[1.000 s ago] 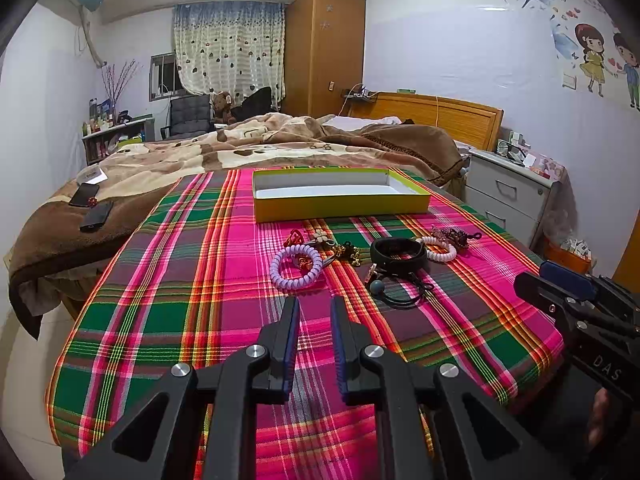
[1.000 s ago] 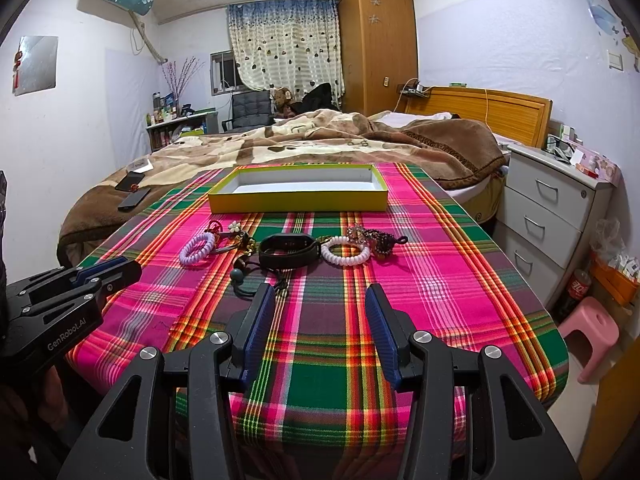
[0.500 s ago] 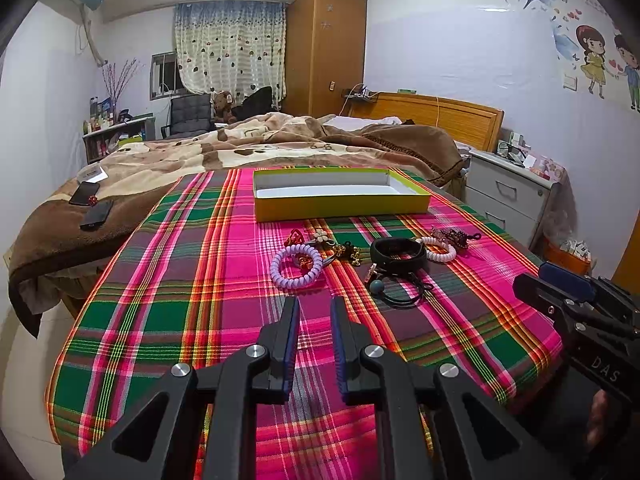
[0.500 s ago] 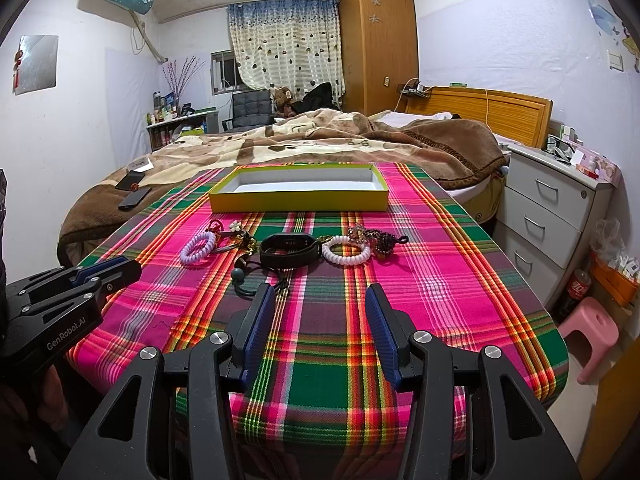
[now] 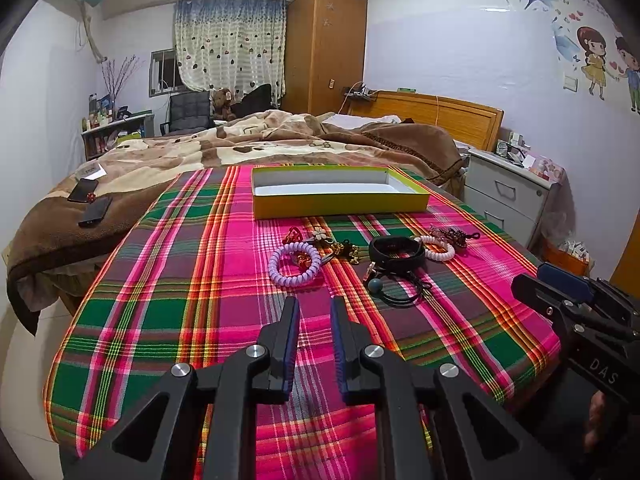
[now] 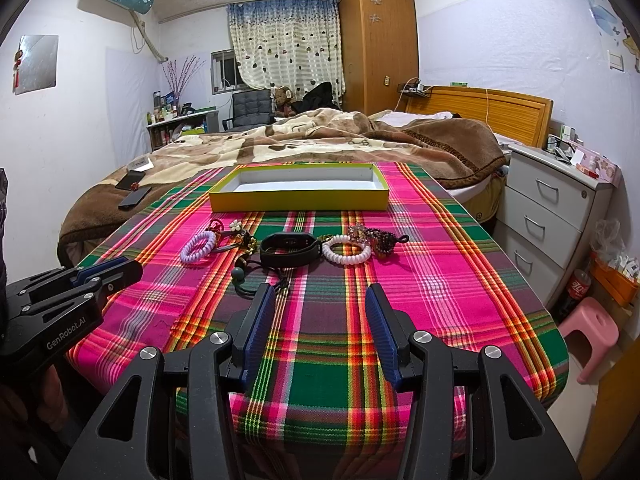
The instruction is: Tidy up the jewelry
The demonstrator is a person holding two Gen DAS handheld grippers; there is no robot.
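Left wrist view: the left gripper (image 5: 314, 312) fills the bottom centre of the frame, its two blue-padded fingers (image 5: 291, 344) standing a narrow gap apart with nothing between them, above the near part of the plaid tablecloth (image 5: 160, 300). Just beyond the fingertips, at mid-frame, lies a row of jewelry: a lilac coil bracelet (image 5: 295, 265) to the left, a small cluster of gold and red trinkets (image 5: 320, 242) touching its far side, a black wristband (image 5: 396, 249) right of centre, a white coil bracelet (image 5: 436, 247) just beside the band, and dark beaded pieces (image 5: 454, 235) at the row's right end. A black cord with a dark bead (image 5: 394, 286) rests on the cloth nearer than the band. Farther up the frame, apart from the row, sits a shallow yellow box (image 5: 340, 200) with a white interior, open and holding nothing. The right gripper (image 5: 560, 284) enters at the right edge.

Right wrist view: the right gripper (image 6: 320, 300) occupies the bottom centre, fingers wide apart and empty, over the cloth. The same row lies beyond its tips at mid-frame, the yellow box above it. The left gripper shows at the lower left edge. Behind the cloth a brown blanket (image 6: 320, 136) covers the bed; a white drawer unit (image 6: 552, 208) stands at right.
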